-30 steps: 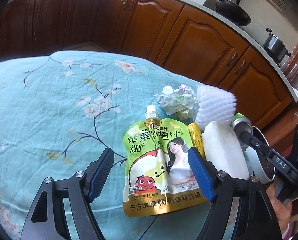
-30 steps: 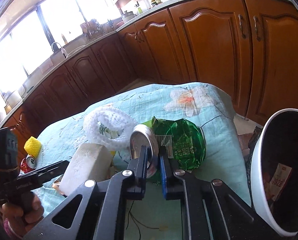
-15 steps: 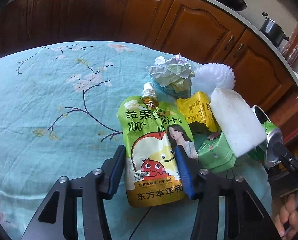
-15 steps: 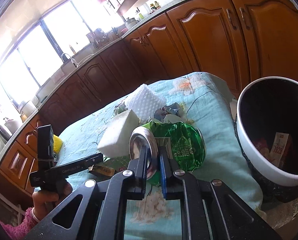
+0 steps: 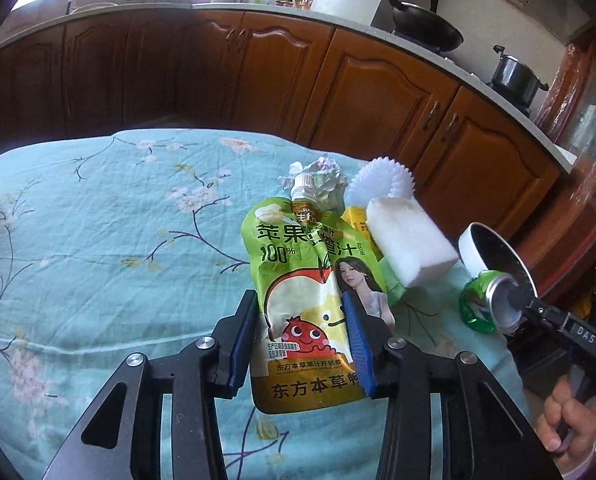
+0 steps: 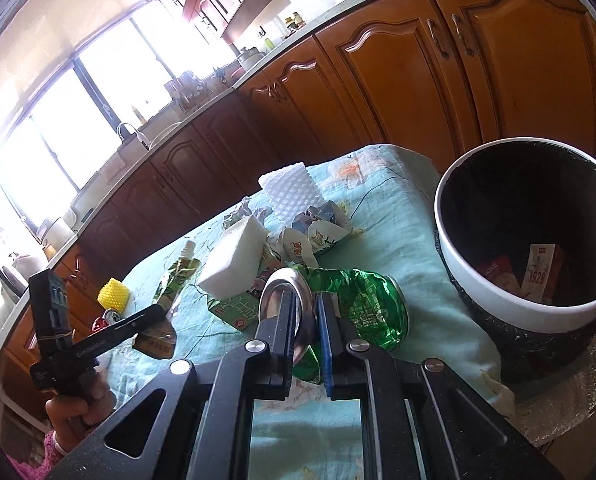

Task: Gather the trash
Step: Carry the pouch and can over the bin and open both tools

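My left gripper [image 5: 303, 322] is shut on a green juice pouch [image 5: 306, 280] and holds its lower half, spout pointing away, above the teal flowered cloth [image 5: 98, 260]. My right gripper [image 6: 308, 312] is shut on the rim of a crushed green can [image 6: 362, 308], which also shows at the right of the left wrist view [image 5: 486, 300]. A white-rimmed black bin [image 6: 478, 280] stands just right of the can and holds a few cartons.
A white foam block [image 5: 410, 240], a white foam net [image 5: 386, 180], crumpled paper [image 5: 322, 176], a yellow packet [image 5: 358, 220] and a green carton [image 6: 238, 308] lie on the cloth. A yellow foam net [image 6: 114, 294] sits far left. Wooden cabinets [image 5: 378, 92] stand behind the table.
My left gripper has closed on the pouch and lifted it off the cloth. My right gripper has carried the can away from the pile, towards the bin.
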